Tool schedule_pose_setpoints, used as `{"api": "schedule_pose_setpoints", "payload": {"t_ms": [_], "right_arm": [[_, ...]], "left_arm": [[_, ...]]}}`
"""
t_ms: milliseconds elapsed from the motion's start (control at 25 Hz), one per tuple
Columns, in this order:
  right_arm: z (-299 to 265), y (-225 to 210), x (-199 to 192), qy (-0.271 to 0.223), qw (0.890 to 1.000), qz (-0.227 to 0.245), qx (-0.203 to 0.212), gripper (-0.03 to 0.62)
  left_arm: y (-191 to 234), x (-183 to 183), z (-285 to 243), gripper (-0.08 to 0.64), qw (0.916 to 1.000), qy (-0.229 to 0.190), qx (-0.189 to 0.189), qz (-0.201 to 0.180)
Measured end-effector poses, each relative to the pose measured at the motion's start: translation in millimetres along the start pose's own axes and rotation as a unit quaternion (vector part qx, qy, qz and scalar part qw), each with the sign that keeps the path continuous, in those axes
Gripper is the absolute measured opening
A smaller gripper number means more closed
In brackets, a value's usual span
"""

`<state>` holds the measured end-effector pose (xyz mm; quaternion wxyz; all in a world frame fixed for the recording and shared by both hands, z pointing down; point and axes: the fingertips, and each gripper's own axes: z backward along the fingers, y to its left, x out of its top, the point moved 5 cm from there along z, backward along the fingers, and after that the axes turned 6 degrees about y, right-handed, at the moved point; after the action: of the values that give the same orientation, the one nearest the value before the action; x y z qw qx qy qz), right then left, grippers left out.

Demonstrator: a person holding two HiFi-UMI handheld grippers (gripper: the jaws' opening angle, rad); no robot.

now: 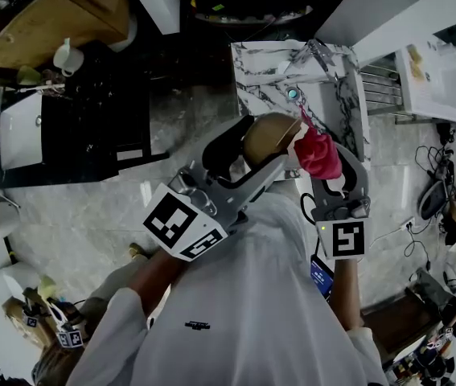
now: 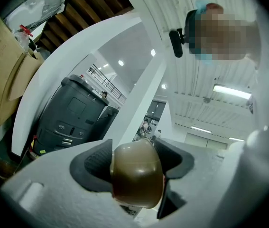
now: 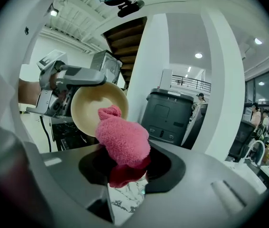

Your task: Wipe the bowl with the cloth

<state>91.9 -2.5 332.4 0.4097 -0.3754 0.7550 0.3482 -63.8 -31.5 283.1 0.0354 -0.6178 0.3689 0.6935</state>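
Observation:
My left gripper (image 1: 253, 153) is shut on a tan bowl (image 1: 266, 137), held up in the air and tipped on its side. In the left gripper view the bowl's brown outside (image 2: 136, 174) fills the gap between the jaws. My right gripper (image 1: 322, 166) is shut on a bunched pink cloth (image 1: 319, 153). The cloth (image 3: 122, 139) sticks out past the jaws, and its tip reaches the cream inside of the bowl (image 3: 98, 108) in the right gripper view. The left gripper (image 3: 68, 87) shows there too, gripping the bowl's rim.
A marble-topped counter with a sink (image 1: 300, 83) lies below the raised grippers. A dark cabinet (image 1: 91, 111) stands to the left, a white column (image 3: 146, 75) and a grey machine (image 3: 167, 115) further off. Cables (image 1: 437, 191) lie on the floor at right.

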Motion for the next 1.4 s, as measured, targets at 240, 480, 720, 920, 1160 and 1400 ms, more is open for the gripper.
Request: {"api": "schedule_pose_setpoints", "payload": {"t_ms": [240, 480, 720, 920, 1160, 1400], "right_arm": [[4.1, -13.2, 2.4, -0.008, 1.000, -0.016, -0.019, 0.150], [5.9, -33.7, 12.6, -0.040, 0.996, -0.048, -0.055, 0.150], [10.9, -56.2, 18.1, -0.071, 0.990, -0.090, -0.086, 0.150], [12.8, -65.6, 2.0, -0.059, 0.988, -0.106, -0.100, 0.149], [17.6, -62.6, -18.3, -0.044, 0.986, -0.130, -0.092, 0.149], [20.9, -47.1, -36.8, -0.027, 0.985, -0.144, -0.093, 0.149]], "left_arm": [[-2.6, -4.8, -5.1, 0.284, 0.9987, 0.020, 0.016, -0.045], [-4.4, -5.4, -8.8, 0.284, 0.9936, 0.034, 0.036, -0.102], [-7.3, -6.7, -11.1, 0.284, 0.9900, 0.038, 0.041, -0.130], [0.1, -14.3, -8.0, 0.284, 0.9867, 0.047, 0.049, -0.147], [7.0, -25.7, -6.7, 0.284, 0.9852, 0.063, 0.050, -0.151], [7.0, -36.6, -8.8, 0.284, 0.9863, 0.067, 0.048, -0.143]]}}
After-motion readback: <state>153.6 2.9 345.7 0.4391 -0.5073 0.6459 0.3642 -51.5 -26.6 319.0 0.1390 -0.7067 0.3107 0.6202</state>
